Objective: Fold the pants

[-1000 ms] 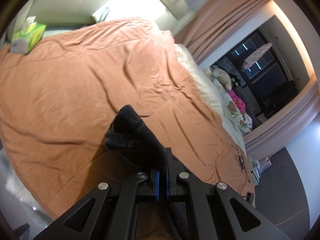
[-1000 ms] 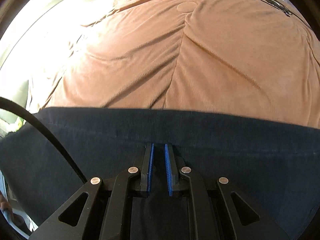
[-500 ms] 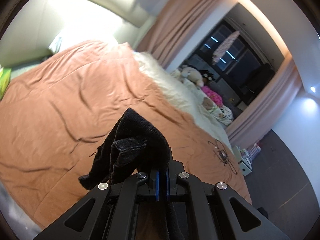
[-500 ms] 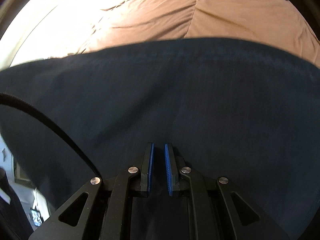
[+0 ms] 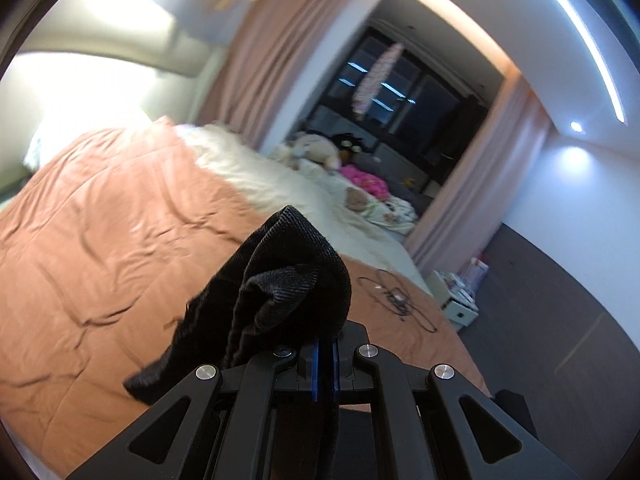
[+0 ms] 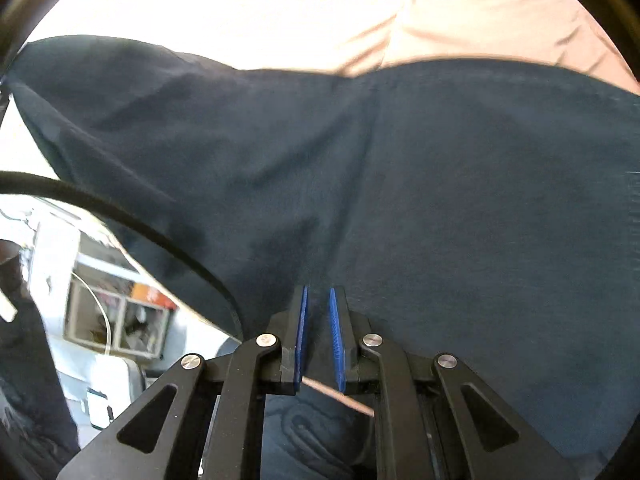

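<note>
Your left gripper (image 5: 325, 354) is clenched on a bunched fold of the pants (image 5: 288, 276), held up above the orange bedspread (image 5: 100, 220). Only the right wrist view shows the pants (image 6: 400, 180) spread wide, your right gripper (image 6: 318, 312) pinching the dark fabric.

A wide bed (image 5: 100, 240) fills the room, covered by a rumpled orange blanket (image 5: 120, 208) with a cream sheet (image 5: 280, 184) along its far side. Soft toys (image 5: 316, 152) and a pink cloth (image 5: 366, 180) lie near a dark window (image 5: 404, 96), framed by long pink curtains (image 5: 264, 48). A tangled cable (image 5: 396, 300) rests on the blanket. The floor (image 5: 560, 320) is dark grey, the walls white, with a light strip (image 5: 580, 36) on the ceiling.
</note>
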The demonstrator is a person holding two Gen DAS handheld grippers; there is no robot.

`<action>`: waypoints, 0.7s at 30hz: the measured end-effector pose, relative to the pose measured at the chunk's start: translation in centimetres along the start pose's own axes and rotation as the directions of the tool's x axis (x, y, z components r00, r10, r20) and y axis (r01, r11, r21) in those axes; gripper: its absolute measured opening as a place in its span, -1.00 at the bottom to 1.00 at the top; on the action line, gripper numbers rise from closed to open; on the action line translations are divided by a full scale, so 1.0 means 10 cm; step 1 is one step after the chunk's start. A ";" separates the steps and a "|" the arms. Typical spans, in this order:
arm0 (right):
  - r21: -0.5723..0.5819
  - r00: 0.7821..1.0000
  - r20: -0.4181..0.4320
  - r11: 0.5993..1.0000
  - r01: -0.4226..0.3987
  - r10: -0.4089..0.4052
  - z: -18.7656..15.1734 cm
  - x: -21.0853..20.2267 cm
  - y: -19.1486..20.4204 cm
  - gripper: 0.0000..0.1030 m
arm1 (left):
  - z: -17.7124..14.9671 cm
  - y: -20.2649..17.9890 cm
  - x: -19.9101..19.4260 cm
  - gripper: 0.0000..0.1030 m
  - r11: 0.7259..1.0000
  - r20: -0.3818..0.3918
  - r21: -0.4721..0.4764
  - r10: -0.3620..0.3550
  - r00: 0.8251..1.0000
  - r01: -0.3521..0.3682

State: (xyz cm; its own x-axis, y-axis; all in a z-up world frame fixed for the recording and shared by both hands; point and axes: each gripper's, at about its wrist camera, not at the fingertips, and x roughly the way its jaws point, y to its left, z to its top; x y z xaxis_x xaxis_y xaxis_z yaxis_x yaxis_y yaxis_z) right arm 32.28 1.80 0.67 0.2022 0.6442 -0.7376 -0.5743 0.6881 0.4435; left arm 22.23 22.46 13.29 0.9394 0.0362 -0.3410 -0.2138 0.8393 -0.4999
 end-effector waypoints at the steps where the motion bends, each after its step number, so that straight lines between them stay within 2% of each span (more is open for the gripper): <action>1: 0.002 1.000 0.016 1.000 -0.002 0.002 0.00 -0.11 -0.04 -0.83 | 0.01 -0.11 0.02 -0.91 1.000 -0.002 0.012 -0.018 1.000 0.018; 3: -0.006 0.998 0.066 1.000 0.015 -0.014 -0.02 -0.37 -0.10 -0.82 | 0.03 -0.31 0.07 -0.91 0.998 -0.009 0.038 -0.045 0.999 0.045; 5: -0.004 0.994 0.109 1.000 0.028 -0.028 -0.07 -0.61 -0.20 -0.65 | 0.04 -0.52 0.14 -0.91 0.996 -0.020 0.064 -0.064 0.998 0.065; 7: 0.012 0.987 0.157 0.999 0.037 -0.038 -0.11 -0.85 -0.30 0.02 | 0.02 -0.68 0.20 -0.91 0.994 -0.032 0.074 -0.081 0.996 0.083; 9: 0.027 0.975 0.212 0.998 0.058 -0.063 -0.18 -1.10 -0.41 0.39 | 0.00 -0.82 0.24 -0.91 0.991 -0.037 0.086 -0.095 0.995 0.098; 15: 0.062 0.953 0.287 0.995 0.079 -0.093 -0.38 -1.62 -0.64 0.59 | -0.12 -1.20 0.34 -0.91 0.984 -0.061 0.110 -0.133 0.989 0.139; 21: 0.093 0.934 0.340 0.992 0.082 -0.109 -0.59 -2.00 -0.84 0.61 | -0.23 -1.53 0.41 -0.91 0.982 -0.081 0.133 -0.123 0.989 0.133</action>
State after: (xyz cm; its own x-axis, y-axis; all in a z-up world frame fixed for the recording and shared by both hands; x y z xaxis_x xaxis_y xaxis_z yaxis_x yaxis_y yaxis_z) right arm 28.38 -18.89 8.70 0.5216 0.6402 -0.5640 -0.4791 0.7667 0.4272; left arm 28.75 8.53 17.68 0.9338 -0.1108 -0.3402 -0.0500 0.9011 -0.4307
